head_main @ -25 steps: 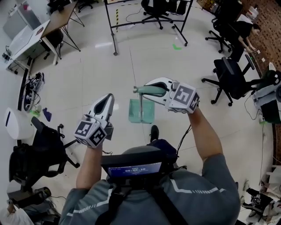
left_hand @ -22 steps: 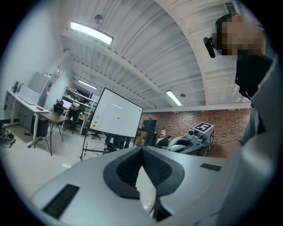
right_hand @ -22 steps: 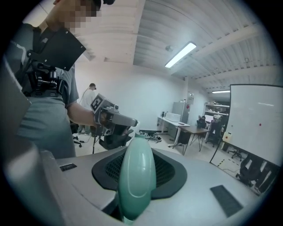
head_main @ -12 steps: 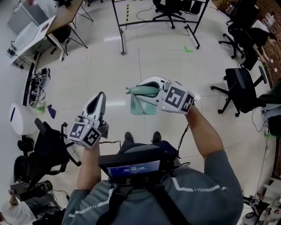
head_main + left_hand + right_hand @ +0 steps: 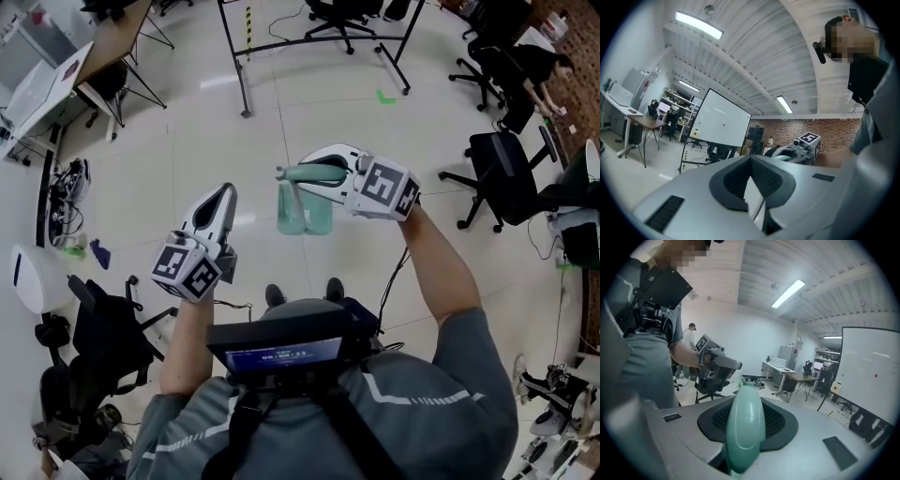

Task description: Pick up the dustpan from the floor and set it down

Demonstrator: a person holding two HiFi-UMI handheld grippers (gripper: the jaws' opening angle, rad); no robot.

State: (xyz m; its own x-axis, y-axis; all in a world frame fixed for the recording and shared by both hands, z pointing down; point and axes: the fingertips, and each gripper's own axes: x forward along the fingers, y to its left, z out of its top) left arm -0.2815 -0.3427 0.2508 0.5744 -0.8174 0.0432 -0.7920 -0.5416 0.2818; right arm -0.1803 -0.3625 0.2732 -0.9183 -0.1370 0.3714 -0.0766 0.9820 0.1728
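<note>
A pale green dustpan hangs above the floor in the head view. Its translucent pan (image 5: 305, 208) dangles below its long handle (image 5: 314, 173). My right gripper (image 5: 323, 171) is shut on that handle, which lies level and points left. In the right gripper view the rounded green handle (image 5: 745, 425) sits clamped between the dark pads of the right gripper (image 5: 746, 416). My left gripper (image 5: 222, 199) is held level to the left of the pan, apart from it. Its jaws meet with nothing between them, as the left gripper (image 5: 751, 161) shows in its own view.
Black office chairs stand at the right (image 5: 497, 169) and lower left (image 5: 103, 328). A whiteboard stand's black frame (image 5: 246, 66) is ahead, and desks (image 5: 56, 84) are at the far left. A white bin (image 5: 33, 277) and cables lie by the left wall. A person (image 5: 539, 66) bends over at top right.
The floor and furniture have shifted in the head view as the person moves across the room. Both grippers keep their pose, and the dustpan stays hanging from the right one.
</note>
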